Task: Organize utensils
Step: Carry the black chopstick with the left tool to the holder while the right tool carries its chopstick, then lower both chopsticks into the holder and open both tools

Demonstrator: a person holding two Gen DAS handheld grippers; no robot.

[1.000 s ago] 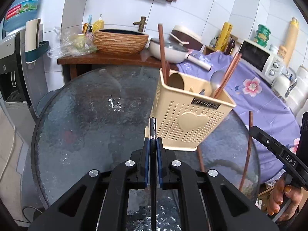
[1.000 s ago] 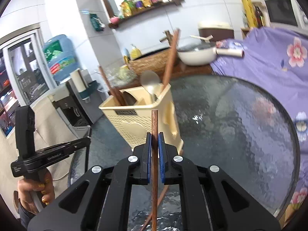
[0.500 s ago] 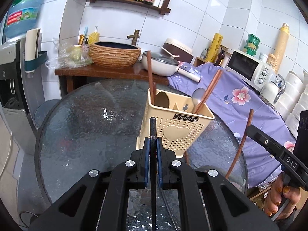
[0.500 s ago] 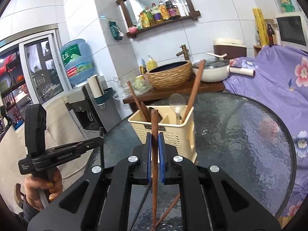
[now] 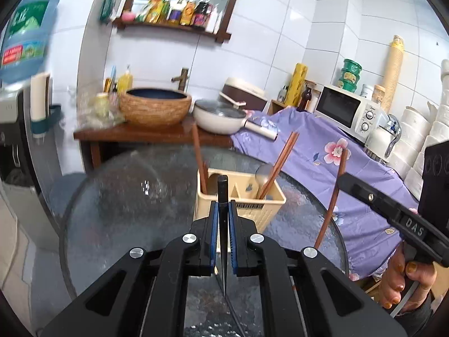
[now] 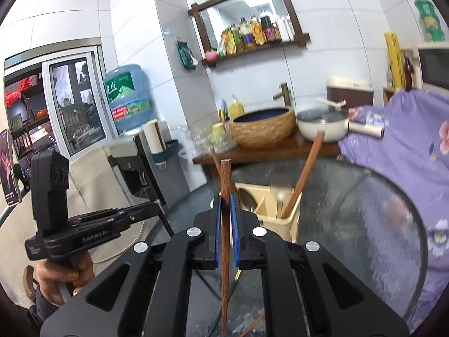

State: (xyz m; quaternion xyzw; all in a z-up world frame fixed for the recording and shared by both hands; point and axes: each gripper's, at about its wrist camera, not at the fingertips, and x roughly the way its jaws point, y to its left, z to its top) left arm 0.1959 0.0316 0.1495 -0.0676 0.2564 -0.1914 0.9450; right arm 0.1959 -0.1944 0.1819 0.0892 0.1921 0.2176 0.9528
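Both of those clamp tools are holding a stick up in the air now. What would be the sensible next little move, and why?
Probably carry the right gripper forward until its brown chopstick hangs over the cream utensil holder, then lower it in. Both grippers are shut on sticks, the left gripper on a black chopstick, and the holder on the glass table already has brown chopsticks standing in it.

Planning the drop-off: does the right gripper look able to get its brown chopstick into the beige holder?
Probably yes: the right gripper holds the brown chopstick above the utensil holder, whose near compartments look open.
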